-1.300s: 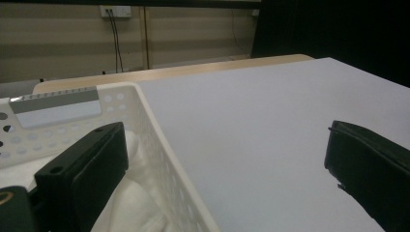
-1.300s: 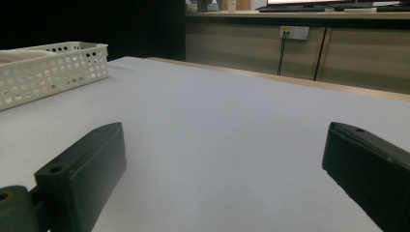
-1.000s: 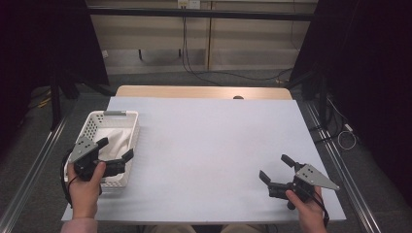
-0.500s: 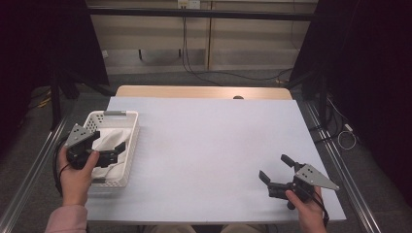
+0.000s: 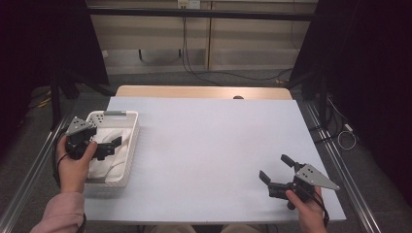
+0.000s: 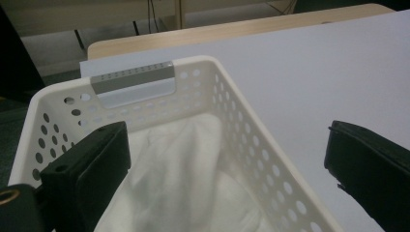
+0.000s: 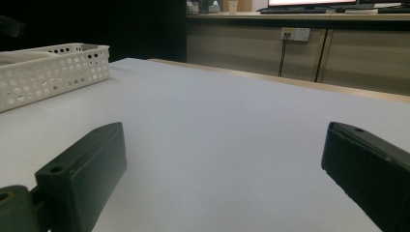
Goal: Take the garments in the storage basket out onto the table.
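table [image 5: 209, 145]: pale sheet covering the whole work area; its middle is bare, so nothing has been laid out on it.
basket [image 5: 130, 145]: white perforated tub with a grey handle strip at its far end, standing at the left edge of the table; in the left gripper view its long wall [image 6: 251, 145] runs between the jaws.
cloth [image 5: 109, 158]: white fabric, crumpled, lying wholly inside the basket; folds visible in the left gripper view [image 6: 188, 174]. no part hangs over the rim.
left gripper [image 5: 115, 142]: held above the basket, jaws spread wide, one over the cloth and one over the table side of the wall; it touches nothing.
right gripper [image 5: 274, 170]: low over the table near its right front corner, well apart from the basket; jaws wide apart, holding nothing.
progress: judged at the start. the reach toward the cloth is under way; grasp not yet made.
remaining: lower the left gripper, close on the cloth, lift it out, probably spread it on the table.
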Motion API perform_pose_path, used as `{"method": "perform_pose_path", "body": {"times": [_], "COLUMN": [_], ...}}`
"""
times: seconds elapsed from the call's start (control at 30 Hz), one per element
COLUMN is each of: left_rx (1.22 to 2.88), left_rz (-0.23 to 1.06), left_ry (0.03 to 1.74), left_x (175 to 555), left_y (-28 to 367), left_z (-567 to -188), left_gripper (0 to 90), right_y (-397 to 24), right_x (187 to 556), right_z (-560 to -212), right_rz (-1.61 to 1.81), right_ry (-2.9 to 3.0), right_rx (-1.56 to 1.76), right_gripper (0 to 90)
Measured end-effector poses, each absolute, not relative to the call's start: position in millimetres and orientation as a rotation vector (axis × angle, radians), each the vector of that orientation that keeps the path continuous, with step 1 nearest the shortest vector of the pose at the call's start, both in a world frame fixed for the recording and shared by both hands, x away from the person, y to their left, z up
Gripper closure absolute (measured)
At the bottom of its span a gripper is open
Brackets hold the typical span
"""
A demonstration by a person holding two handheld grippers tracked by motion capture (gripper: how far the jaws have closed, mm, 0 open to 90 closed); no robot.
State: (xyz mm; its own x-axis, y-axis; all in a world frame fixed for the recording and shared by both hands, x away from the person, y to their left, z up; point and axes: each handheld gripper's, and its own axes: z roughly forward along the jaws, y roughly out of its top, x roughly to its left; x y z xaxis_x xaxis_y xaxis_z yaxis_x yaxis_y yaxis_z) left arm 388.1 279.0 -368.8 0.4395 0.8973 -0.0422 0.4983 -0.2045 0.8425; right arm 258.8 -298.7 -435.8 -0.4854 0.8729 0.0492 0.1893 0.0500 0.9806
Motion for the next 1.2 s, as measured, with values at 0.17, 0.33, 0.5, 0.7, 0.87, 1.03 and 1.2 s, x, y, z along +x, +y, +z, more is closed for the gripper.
{"method": "perform_pose_path", "body": {"times": [0.17, 0.33, 0.5, 0.7, 0.87, 1.03, 1.2], "left_rx": [1.908, 1.957, 1.98, 2.02, 2.05, 2.06, 2.087], "left_rz": [0.578, 0.566, 0.549, 0.544, 0.538, 0.531, 0.525], "left_ry": [1.233, 1.25, 1.286, 1.314, 1.348, 1.392, 1.402], "left_x": [397.6, 404.9, 408.6, 414.7, 420.0, 424.7, 427.8], "left_y": [277.8, 278.9, 281.7, 285.9, 286.7, 287.1, 285.4], "left_z": [-372.3, -373.9, -375.1, -376.6, -380.0, -384.7, -388.7], "left_gripper": [3.0, 3.2, 3.4, 3.5, 3.5, 3.9, 4.4], "right_y": [-299.0, -299.6, -299.5, -299.2, -299.1, -299.2, -299.0], "right_x": [258.8, 258.9, 259.0, 259.3, 259.3, 259.2, 259.5], "right_z": [-436.0, -436.2, -436.2, -436.3, -436.3, -436.3, -436.4], "right_rz": [1.471, 1.468, 1.471, 1.47, 1.47, 1.47, 1.474], "right_ry": [1.746, 1.742, 1.745, 1.747, 1.748, 1.748, 1.749], "right_rx": [1.062, 1.066, 1.063, 1.061, 1.062, 1.061, 1.057], "right_gripper": [1.8, 1.8, 1.8, 1.9, 1.9, 1.9, 1.9]}}
